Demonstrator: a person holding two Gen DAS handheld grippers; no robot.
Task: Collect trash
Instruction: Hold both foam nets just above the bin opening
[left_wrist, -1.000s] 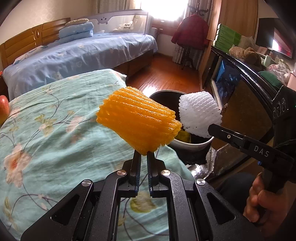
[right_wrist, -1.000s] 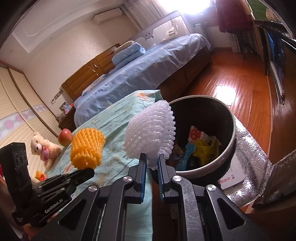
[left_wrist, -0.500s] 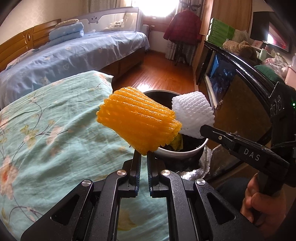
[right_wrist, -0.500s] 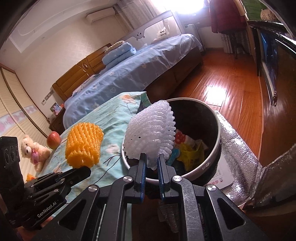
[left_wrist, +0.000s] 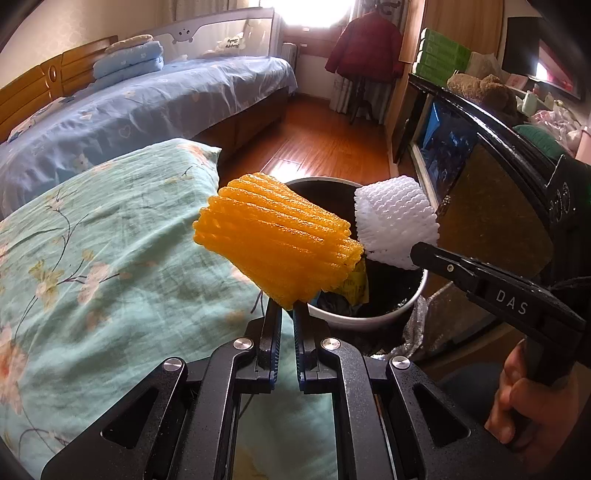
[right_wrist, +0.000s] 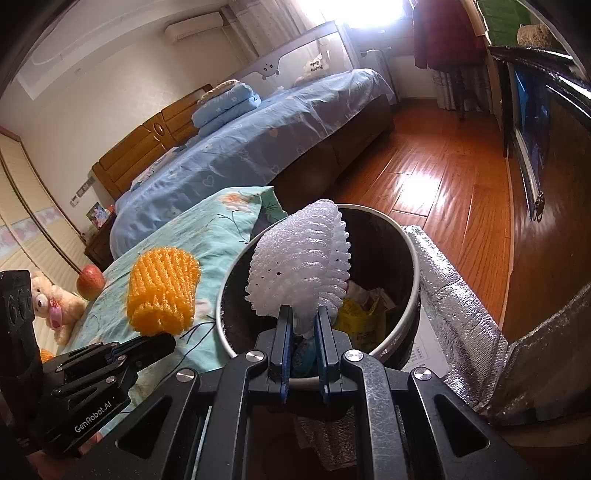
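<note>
My left gripper (left_wrist: 287, 308) is shut on an orange foam net sleeve (left_wrist: 275, 242), held in the air at the near left rim of a round dark trash bin (left_wrist: 369, 323). My right gripper (right_wrist: 303, 314) is shut on a white foam net sleeve (right_wrist: 301, 269), which hangs over the bin's (right_wrist: 413, 266) open mouth. Wrappers and a yellow bag (right_wrist: 360, 319) lie inside the bin. In the right wrist view the orange sleeve (right_wrist: 162, 291) and the left gripper (right_wrist: 155, 341) sit at lower left; in the left wrist view the white sleeve (left_wrist: 397, 223) and the right gripper (left_wrist: 419, 249) come in from the right.
A bed with a teal floral cover (left_wrist: 92, 266) lies left of the bin, with an apple (right_wrist: 89, 282) and a teddy bear (right_wrist: 55, 304) on it. A silver foil bag (right_wrist: 454, 321) lies beside the bin. A blue bed (right_wrist: 258, 147), wood floor (right_wrist: 443, 177) and black cabinet (left_wrist: 491, 177) surround it.
Both grippers have carried their sleeves closer to the bin: the white one now hangs over its mouth, the orange one reaches its rim. Both grips are unchanged.
</note>
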